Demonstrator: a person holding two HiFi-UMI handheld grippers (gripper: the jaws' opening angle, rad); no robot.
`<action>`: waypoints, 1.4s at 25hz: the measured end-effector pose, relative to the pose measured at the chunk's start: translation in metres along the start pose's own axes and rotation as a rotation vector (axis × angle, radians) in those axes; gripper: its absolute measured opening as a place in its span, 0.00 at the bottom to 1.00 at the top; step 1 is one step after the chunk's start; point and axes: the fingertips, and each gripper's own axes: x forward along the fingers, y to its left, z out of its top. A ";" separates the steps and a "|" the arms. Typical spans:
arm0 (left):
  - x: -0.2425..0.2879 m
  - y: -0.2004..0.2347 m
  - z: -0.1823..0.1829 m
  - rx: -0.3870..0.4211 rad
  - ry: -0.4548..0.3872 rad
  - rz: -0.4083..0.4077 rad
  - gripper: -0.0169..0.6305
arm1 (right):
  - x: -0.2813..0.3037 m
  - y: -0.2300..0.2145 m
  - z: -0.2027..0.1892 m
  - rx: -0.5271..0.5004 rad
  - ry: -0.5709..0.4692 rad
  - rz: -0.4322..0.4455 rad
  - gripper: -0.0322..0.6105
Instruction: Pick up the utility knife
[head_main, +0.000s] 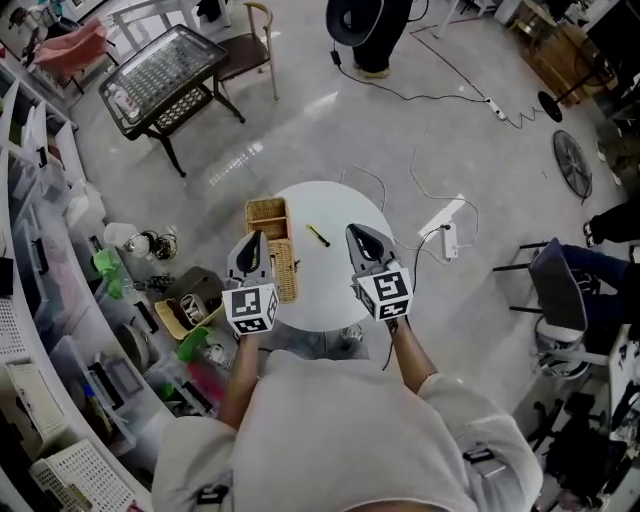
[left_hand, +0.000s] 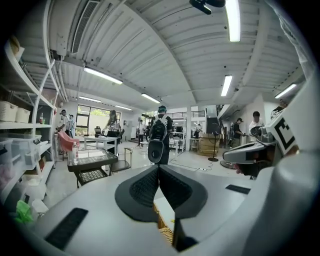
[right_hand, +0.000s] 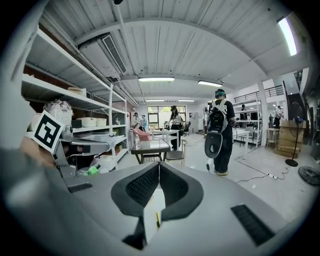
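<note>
The utility knife (head_main: 318, 236), a thin yellow and black stick, lies on the round white table (head_main: 325, 295) just right of a wicker basket (head_main: 270, 245). My left gripper (head_main: 256, 234) hangs over the basket, shut and empty. My right gripper (head_main: 352, 228) hovers to the right of the knife, also shut and empty. Neither touches the knife. In the right gripper view the jaw tips (right_hand: 159, 163) meet, and the knife (right_hand: 157, 220) shows on the white table through the gap below them. In the left gripper view the jaws (left_hand: 159, 166) are closed over the basket's rim (left_hand: 164, 227).
A black glass-topped table (head_main: 165, 75) and a chair (head_main: 250, 45) stand beyond on the left. Cluttered shelves (head_main: 60, 330) line the left side. A power strip (head_main: 445, 222) and cables lie on the floor to the right. A person (head_main: 368, 30) stands far ahead.
</note>
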 end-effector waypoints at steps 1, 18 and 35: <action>0.003 0.003 -0.003 -0.006 0.004 -0.013 0.06 | 0.002 0.002 -0.004 -0.003 0.010 -0.010 0.10; 0.018 0.010 -0.068 -0.058 0.121 -0.110 0.06 | 0.022 0.023 -0.069 0.029 0.164 -0.053 0.10; 0.008 -0.013 -0.116 -0.066 0.240 -0.060 0.06 | 0.005 0.026 -0.173 0.072 0.371 0.105 0.37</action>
